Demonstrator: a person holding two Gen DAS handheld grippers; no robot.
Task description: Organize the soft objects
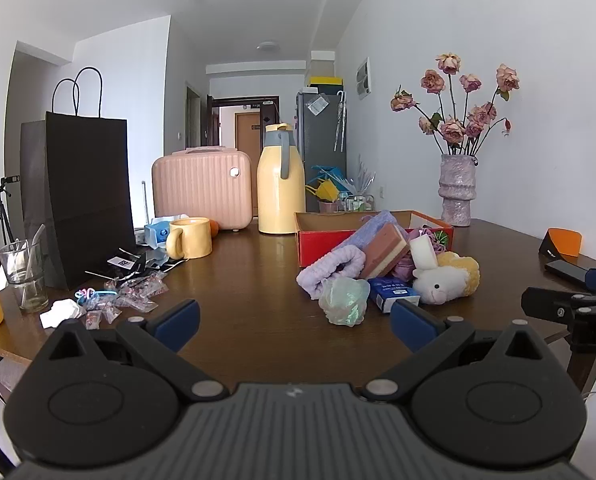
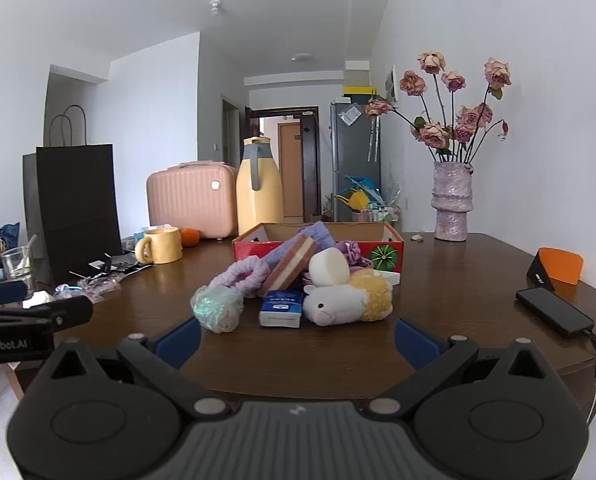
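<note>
A pile of soft things lies in front of a red cardboard box (image 1: 322, 246) (image 2: 258, 249): a green mesh puff (image 1: 344, 300) (image 2: 217, 308), a lilac headband (image 1: 330, 270) (image 2: 244, 274), a layered pink sponge (image 1: 384, 254) (image 2: 292, 266), a white sponge (image 1: 424, 250) (image 2: 330, 266), a white plush sheep (image 1: 438, 282) (image 2: 334, 304) with a yellow puff (image 2: 374, 294), and a blue tissue pack (image 1: 394, 294) (image 2: 281, 307). My left gripper (image 1: 294, 326) stands open, short of the pile and left of it. Facing the pile, my right gripper (image 2: 297, 340) is open and empty.
On the brown table (image 1: 250, 276) stand a black paper bag (image 1: 86, 196), a yellow mug (image 1: 190, 237), a pink case (image 1: 202, 188), a yellow jug (image 1: 280, 184) and a vase of dried roses (image 1: 456, 190). Wrappers (image 1: 134, 296) and a glass (image 1: 22, 276) lie left; a phone (image 2: 554, 316) lies right.
</note>
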